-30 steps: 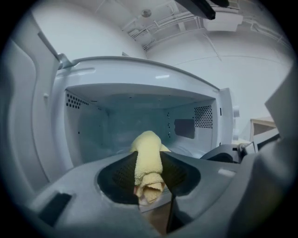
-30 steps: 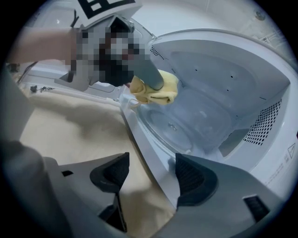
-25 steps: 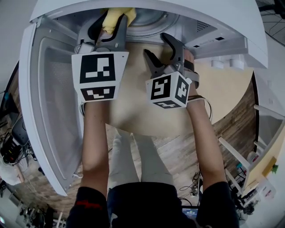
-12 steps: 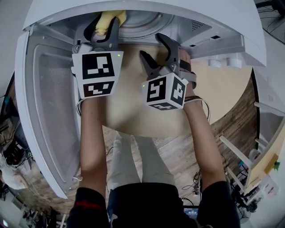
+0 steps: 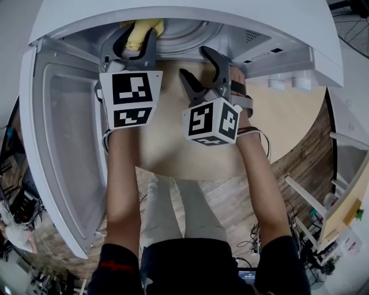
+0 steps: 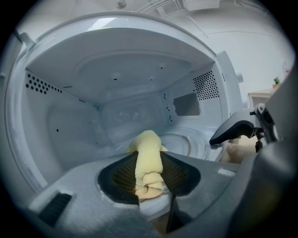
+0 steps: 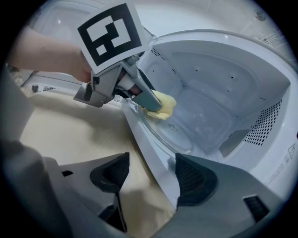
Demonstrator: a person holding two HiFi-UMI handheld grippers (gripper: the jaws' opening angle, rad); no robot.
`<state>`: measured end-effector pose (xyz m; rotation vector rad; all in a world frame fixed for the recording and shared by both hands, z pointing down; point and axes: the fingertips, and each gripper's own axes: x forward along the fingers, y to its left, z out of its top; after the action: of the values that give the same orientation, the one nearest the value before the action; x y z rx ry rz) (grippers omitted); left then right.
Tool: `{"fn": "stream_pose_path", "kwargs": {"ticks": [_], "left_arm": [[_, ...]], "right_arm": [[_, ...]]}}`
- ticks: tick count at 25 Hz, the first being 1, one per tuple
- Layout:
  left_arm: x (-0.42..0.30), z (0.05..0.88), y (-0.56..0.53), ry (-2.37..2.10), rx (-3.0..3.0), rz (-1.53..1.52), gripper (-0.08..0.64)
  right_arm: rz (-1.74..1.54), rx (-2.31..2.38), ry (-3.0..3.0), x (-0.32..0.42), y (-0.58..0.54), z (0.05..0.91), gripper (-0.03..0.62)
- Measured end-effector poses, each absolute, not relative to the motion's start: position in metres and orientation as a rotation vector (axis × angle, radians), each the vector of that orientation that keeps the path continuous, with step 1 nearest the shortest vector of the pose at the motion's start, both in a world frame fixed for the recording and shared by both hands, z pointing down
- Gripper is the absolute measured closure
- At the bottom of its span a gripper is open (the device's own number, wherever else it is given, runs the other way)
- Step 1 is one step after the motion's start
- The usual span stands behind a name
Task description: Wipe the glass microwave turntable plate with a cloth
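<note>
My left gripper (image 5: 134, 41) is shut on a rolled yellow cloth (image 5: 141, 31) and reaches into the open white microwave (image 5: 184, 17). The cloth (image 7: 163, 106) rests on the left part of the clear glass turntable plate (image 7: 179, 135) on the oven floor. In the left gripper view the cloth (image 6: 148, 162) sticks out between the jaws toward the plate (image 6: 186, 144). My right gripper (image 5: 199, 66) is open and holds nothing, hovering just outside the oven's front edge, to the right of the left gripper. Its jaws (image 7: 153, 179) straddle the oven's lower front lip.
The microwave door (image 5: 63, 144) hangs open at the left. The oven stands on a light wooden table (image 5: 277, 121). Its perforated side walls (image 6: 205, 86) and ceiling close in around the left gripper. Wooden floor and cables lie below.
The left gripper and cloth have shifted slightly further into the oven; the right gripper has edged a little toward the oven's front. Both jaws keep their states.
</note>
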<state>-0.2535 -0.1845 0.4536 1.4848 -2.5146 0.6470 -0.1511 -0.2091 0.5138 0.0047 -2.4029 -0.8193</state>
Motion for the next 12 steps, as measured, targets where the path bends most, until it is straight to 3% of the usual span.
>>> {"fn": "stream_pose_path", "kwargs": {"ticks": [12], "left_arm": [[-0.236,0.456,-0.207,-2.421,1.562,0.657,0.433]], "right_arm": [[-0.819,0.002,-2.403,-0.151,-0.209,0.514,0.318]]}}
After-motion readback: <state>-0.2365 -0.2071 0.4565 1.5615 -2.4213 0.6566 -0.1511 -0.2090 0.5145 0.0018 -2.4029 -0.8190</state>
